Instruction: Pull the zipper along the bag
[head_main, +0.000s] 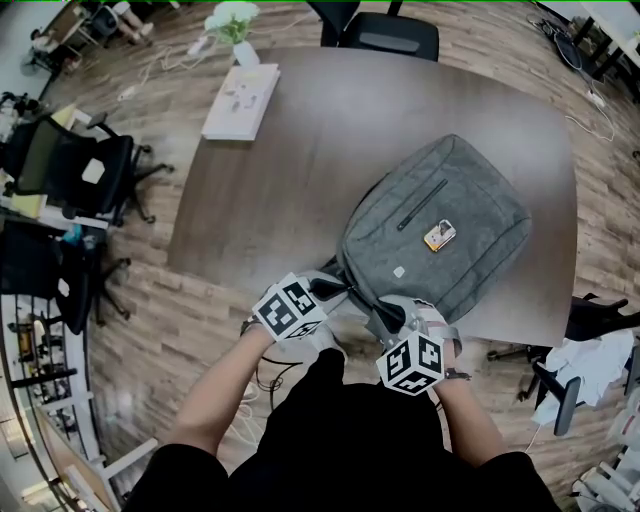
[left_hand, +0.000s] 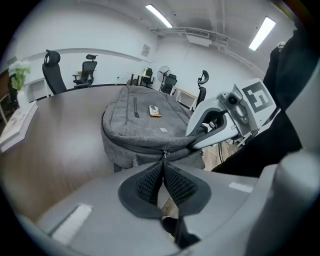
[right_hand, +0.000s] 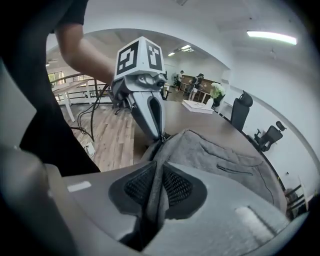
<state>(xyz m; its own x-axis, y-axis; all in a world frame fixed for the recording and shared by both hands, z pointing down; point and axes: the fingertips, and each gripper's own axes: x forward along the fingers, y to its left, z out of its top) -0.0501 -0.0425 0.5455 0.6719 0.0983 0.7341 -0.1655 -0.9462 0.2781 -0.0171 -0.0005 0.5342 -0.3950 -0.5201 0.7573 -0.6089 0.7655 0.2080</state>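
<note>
A grey backpack (head_main: 440, 230) lies on the brown table (head_main: 300, 170), its near end over the front edge. Its zipper pull (left_hand: 164, 154) sits at the tips of my left gripper (left_hand: 163, 167), which is shut on it. In the head view the left gripper (head_main: 335, 290) meets the bag's near left corner. My right gripper (right_hand: 156, 175) is shut on a fold of the bag's grey fabric (right_hand: 200, 150), just beside the zipper. Seen from the head, the right gripper (head_main: 385, 318) is at the bag's near edge, close to the left one.
A white book (head_main: 241, 100) and a potted plant (head_main: 235, 25) stand at the table's far left. Office chairs surround the table: one at the far side (head_main: 390, 30), several at the left (head_main: 75, 165), one at the lower right (head_main: 560, 390). Cables lie on the floor.
</note>
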